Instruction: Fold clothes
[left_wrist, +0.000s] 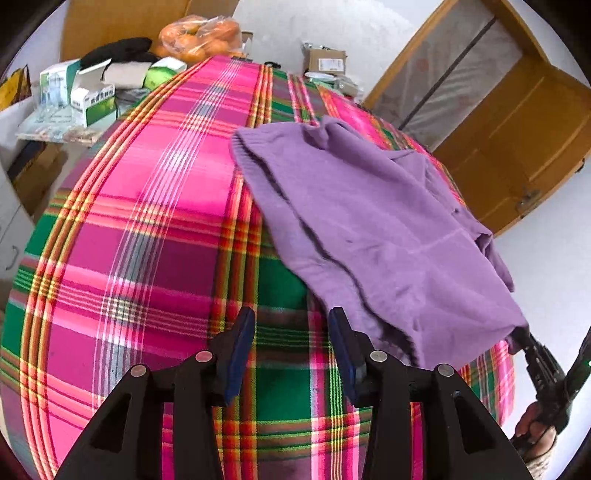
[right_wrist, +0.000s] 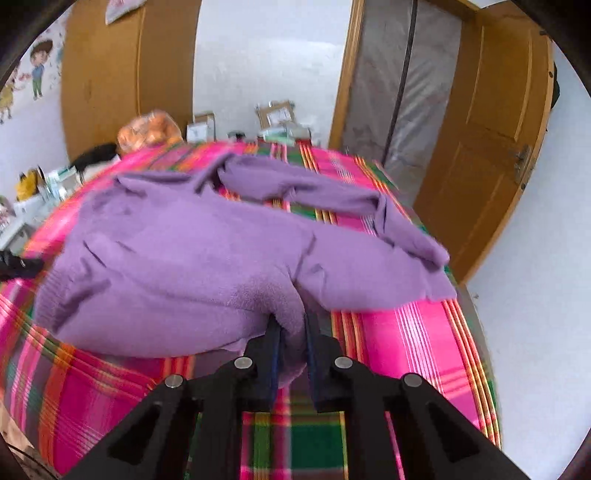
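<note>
A purple knit sweater (left_wrist: 373, 236) lies spread on a table under a pink, green and orange plaid cloth (left_wrist: 147, 229). My left gripper (left_wrist: 291, 325) is open just left of the sweater's near edge, with nothing between its fingers. In that view my right gripper (left_wrist: 522, 338) pinches the sweater's near right corner, a hand behind it. From the right wrist, my right gripper (right_wrist: 291, 321) is shut on a bunched fold of the purple sweater (right_wrist: 177, 258), which is lifted slightly off the plaid cloth (right_wrist: 399, 339). A sleeve (right_wrist: 295, 184) trails toward the far side.
Boxes (left_wrist: 88, 96), a black garment (left_wrist: 118, 50) and a bag of oranges (left_wrist: 199, 37) crowd the far left of the table. A cardboard parcel (left_wrist: 325, 61) sits at the far end. A wooden door (left_wrist: 517, 147) stands open at the right, near the table's right edge.
</note>
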